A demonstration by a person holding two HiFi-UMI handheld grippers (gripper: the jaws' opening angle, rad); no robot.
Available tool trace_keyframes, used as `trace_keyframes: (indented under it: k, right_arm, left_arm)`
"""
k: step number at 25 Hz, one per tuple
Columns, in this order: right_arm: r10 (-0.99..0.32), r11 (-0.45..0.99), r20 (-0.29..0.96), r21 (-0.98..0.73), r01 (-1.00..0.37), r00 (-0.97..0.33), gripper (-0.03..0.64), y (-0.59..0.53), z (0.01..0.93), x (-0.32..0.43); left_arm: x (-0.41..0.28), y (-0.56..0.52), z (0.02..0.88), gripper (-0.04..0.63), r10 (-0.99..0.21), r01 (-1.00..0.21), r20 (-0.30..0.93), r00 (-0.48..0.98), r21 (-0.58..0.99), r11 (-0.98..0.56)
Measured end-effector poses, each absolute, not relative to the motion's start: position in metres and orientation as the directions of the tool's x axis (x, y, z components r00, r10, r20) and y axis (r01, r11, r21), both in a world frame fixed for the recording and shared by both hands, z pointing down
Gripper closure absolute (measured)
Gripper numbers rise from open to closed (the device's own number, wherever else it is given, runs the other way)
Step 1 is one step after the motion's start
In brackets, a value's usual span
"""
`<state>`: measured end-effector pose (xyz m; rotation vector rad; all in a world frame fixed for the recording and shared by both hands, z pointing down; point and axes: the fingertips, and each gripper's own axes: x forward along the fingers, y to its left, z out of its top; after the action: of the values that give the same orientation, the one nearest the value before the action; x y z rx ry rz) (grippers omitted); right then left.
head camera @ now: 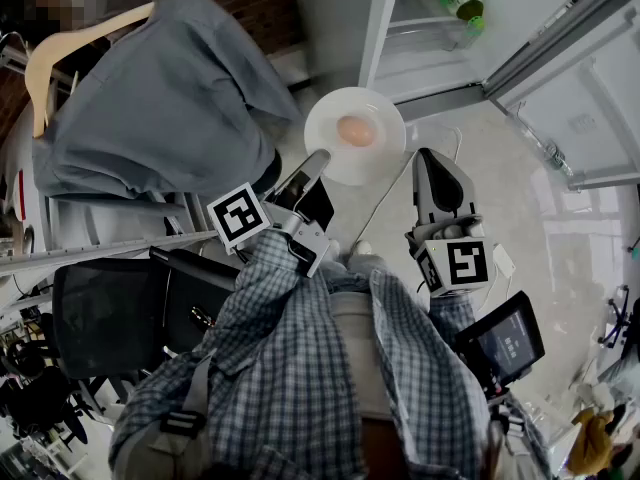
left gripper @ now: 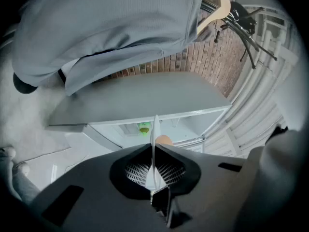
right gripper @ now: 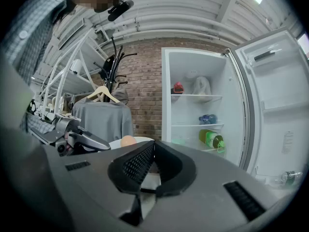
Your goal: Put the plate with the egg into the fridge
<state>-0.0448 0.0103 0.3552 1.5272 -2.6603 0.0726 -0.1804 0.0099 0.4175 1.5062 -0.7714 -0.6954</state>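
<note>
A white plate (head camera: 372, 158) with a brown egg (head camera: 355, 130) on it is held level above the floor, in front of the open fridge (head camera: 436, 30). My left gripper (head camera: 318, 156) is shut on the plate's near-left rim. In the left gripper view the plate (left gripper: 155, 124) shows edge-on between the pads of that gripper (left gripper: 154, 144), with the egg (left gripper: 164, 139) just behind. My right gripper (head camera: 422, 154) hangs beside the plate's right edge, jaws shut on nothing. In the right gripper view, the plate (right gripper: 141, 139) and egg (right gripper: 128, 140) lie to the left beyond the right gripper (right gripper: 153, 143).
The fridge (right gripper: 193, 96) stands with its door (right gripper: 276, 105) swung right; a green bottle (right gripper: 211, 139) and other items lie on its shelves. A grey garment (head camera: 160, 98) on a wooden hanger (head camera: 60, 53) hangs left of the plate. A black bag (head camera: 190, 298) sits lower left.
</note>
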Motion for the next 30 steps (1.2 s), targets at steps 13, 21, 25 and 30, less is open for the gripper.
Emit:
trace_keyframes:
  k: [13,21,25,30]
  right_arm:
    - [-0.867,0.485,0.127,-0.003,-0.874,-0.482,0.609,0.011,0.365,-0.043]
    - [-0.886,0.445,0.152,0.009,-0.896,-0.438,0.609,0.015,0.37,-0.037]
    - [-0.89,0.437,0.156,0.027,-0.899,-0.428,0.609,0.018,0.37,-0.043]
    - [-0.902,0.414,0.142,0.015,-0.91,-0.408,0.609,0.024,0.368,-0.047]
  left_arm:
    - [-0.184,0.008,0.417,0.577,-0.795,-0.072,0.015,0.606,0.997,-0.036]
    - [-0.187,0.01,0.419,0.577,-0.78,-0.06,0.01,0.626,0.998,-0.036]
    - [-0.192,0.011,0.42,0.577,-0.773,-0.056,0.004,0.635,0.998,-0.04]
    - [-0.195,0.014,0.42,0.577,-0.76,-0.046,-0.002,0.65,0.998,-0.042]
